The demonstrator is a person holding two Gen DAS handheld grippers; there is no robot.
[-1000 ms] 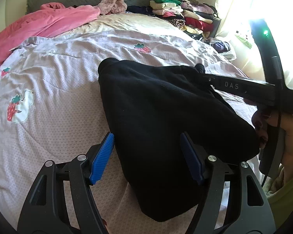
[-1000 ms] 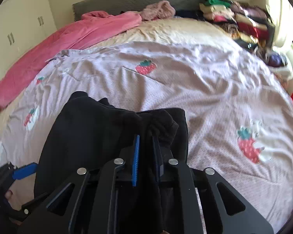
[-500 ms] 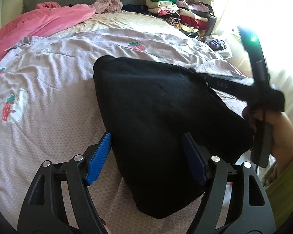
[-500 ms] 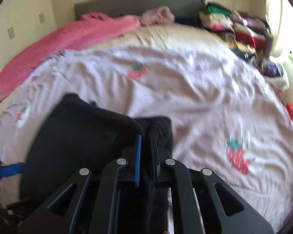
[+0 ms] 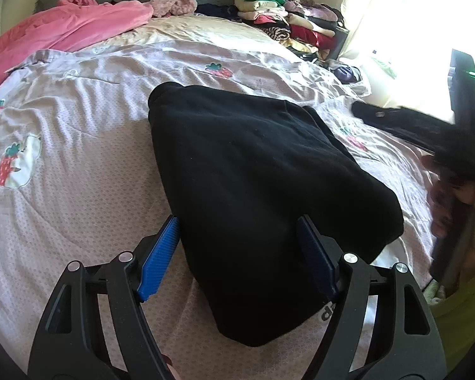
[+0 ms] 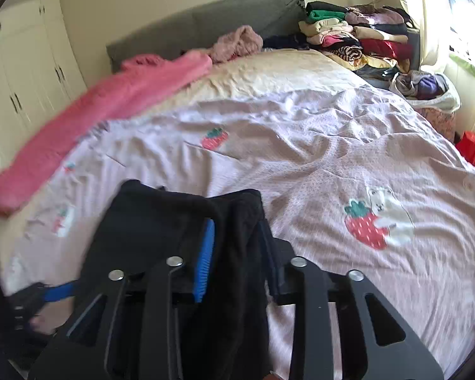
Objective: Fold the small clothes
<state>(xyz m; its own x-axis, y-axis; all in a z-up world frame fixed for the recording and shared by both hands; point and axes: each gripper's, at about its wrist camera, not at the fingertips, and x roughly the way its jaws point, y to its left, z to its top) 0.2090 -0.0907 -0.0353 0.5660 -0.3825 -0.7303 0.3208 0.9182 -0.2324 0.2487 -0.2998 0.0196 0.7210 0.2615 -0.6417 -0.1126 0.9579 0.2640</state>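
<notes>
The black garment [image 5: 262, 190] lies folded on the strawberry quilt [image 5: 79, 164], its near end between the spread pads of the left gripper [image 5: 237, 253], which hovers unclamped. The right gripper [image 6: 237, 253] has just been opening, a fabric ridge still between its parted pads. Best withdraw it without snagging, then press the fold flat.

Left gripper [image 5: 237, 253] spread wide; right gripper [image 6: 237, 253] just opening.

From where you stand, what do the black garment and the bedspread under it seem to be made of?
Black garment: probably soft fleece or thick knit; matte, light-absorbing, bulky folds. Bedspread: likely thin woven cotton; pale lilac, finely dotted, crinkled, with stitched-looking strawberry patches.
</notes>
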